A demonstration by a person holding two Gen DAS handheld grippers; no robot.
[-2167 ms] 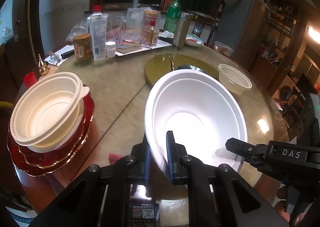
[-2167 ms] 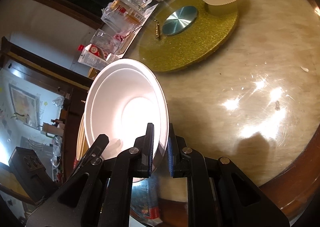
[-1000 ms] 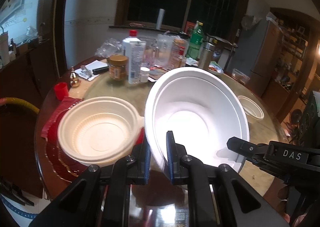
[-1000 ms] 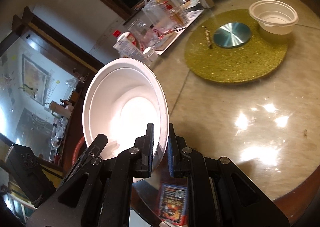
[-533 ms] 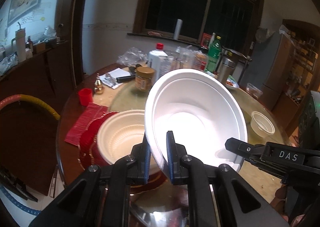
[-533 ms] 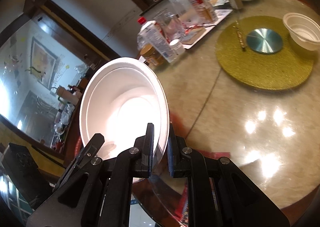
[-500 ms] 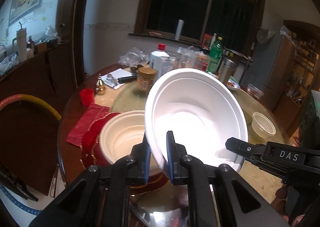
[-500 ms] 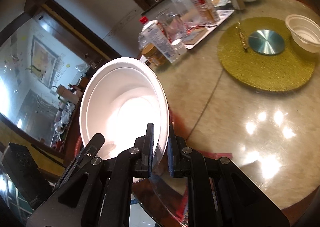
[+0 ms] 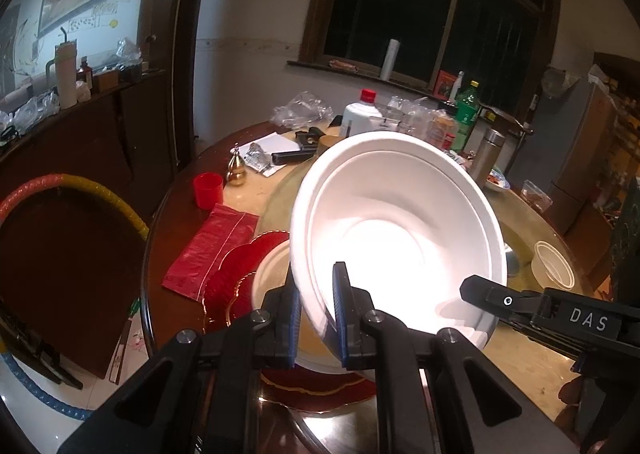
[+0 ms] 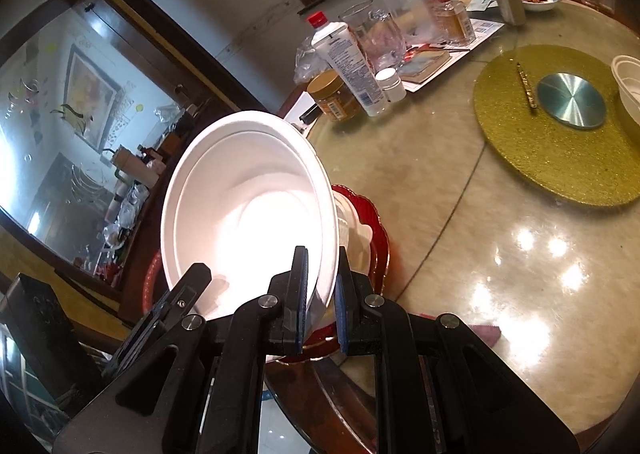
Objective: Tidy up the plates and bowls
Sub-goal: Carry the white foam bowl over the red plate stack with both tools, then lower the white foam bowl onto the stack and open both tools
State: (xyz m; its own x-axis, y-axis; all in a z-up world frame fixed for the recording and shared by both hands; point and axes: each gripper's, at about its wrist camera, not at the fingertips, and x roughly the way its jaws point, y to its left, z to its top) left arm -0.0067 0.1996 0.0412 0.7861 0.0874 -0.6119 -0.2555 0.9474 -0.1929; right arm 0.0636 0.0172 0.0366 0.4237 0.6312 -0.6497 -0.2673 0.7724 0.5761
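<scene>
A large white bowl (image 9: 400, 238) hangs tilted in the air, carried by both grippers. My left gripper (image 9: 318, 294) is shut on its near left rim. My right gripper (image 10: 322, 286) is shut on the opposite rim, and its black finger marked DAS (image 9: 480, 292) shows in the left wrist view. The left gripper's finger (image 10: 188, 286) shows at the bowl's lower left in the right wrist view. Below the white bowl sits a cream bowl (image 9: 272, 274) on a stack of red plates (image 9: 236, 274), mostly hidden by it. The same red plates (image 10: 380, 242) peek out beside the white bowl (image 10: 248, 222).
A small cream bowl (image 9: 554, 264) stands at the right, by the gold turntable (image 10: 560, 142). A red cup (image 9: 208, 190), red bag (image 9: 212, 250) and gold bell (image 9: 236, 170) lie left of the plates. Bottles and a jar (image 10: 334, 94) crowd the table's far side.
Both grippers have carried the white bowl to the left across the table. It now hangs over the cream bowl and red plates, which have slid under it and out of sight.
</scene>
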